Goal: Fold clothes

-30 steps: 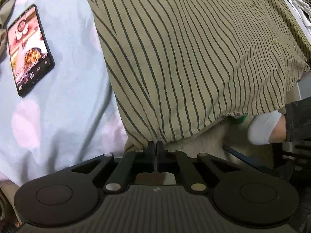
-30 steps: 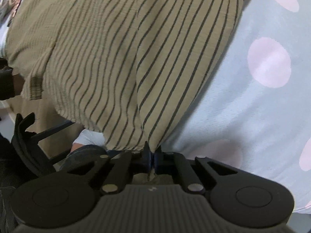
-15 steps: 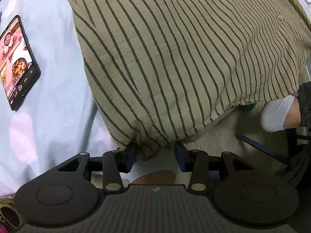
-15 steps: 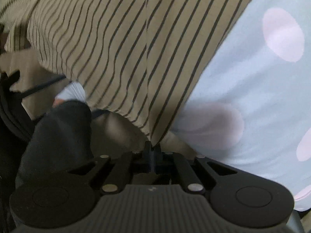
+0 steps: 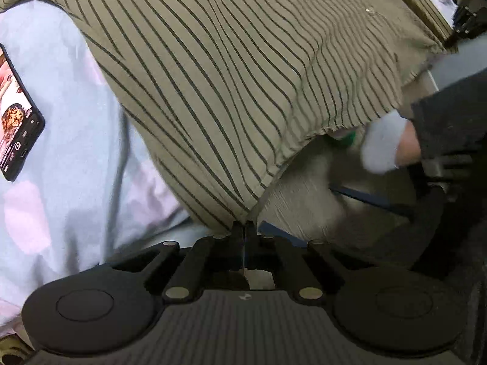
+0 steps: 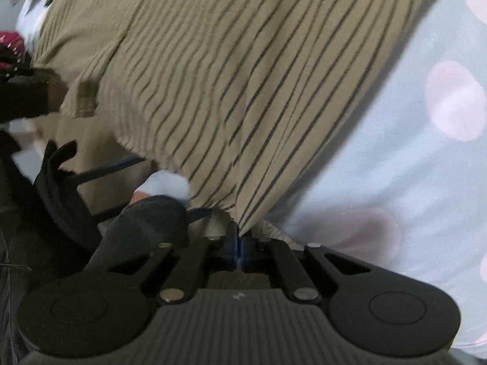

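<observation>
Two bottom corners of the striped shirt (image 5: 231, 70) are pinched, one by each hand-held gripper (image 5: 244, 228) (image 6: 240, 232); the shirt is spread toward the top of both frames over the spotted bed sheet (image 6: 395, 164).

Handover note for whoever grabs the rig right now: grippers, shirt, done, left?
Left gripper: shut on the hem corner of the striped shirt.
Right gripper: shut on the shirt's opposite hem corner.
Shirt: spread over the spotted sheet, hem hanging off the near edge. A phone lies on the sheet beside it, clear of the cloth.
Done: both hem corners gripped.
Left: no fold visible yet; probably carry the hem up over the body, keeping off the phone.
</observation>
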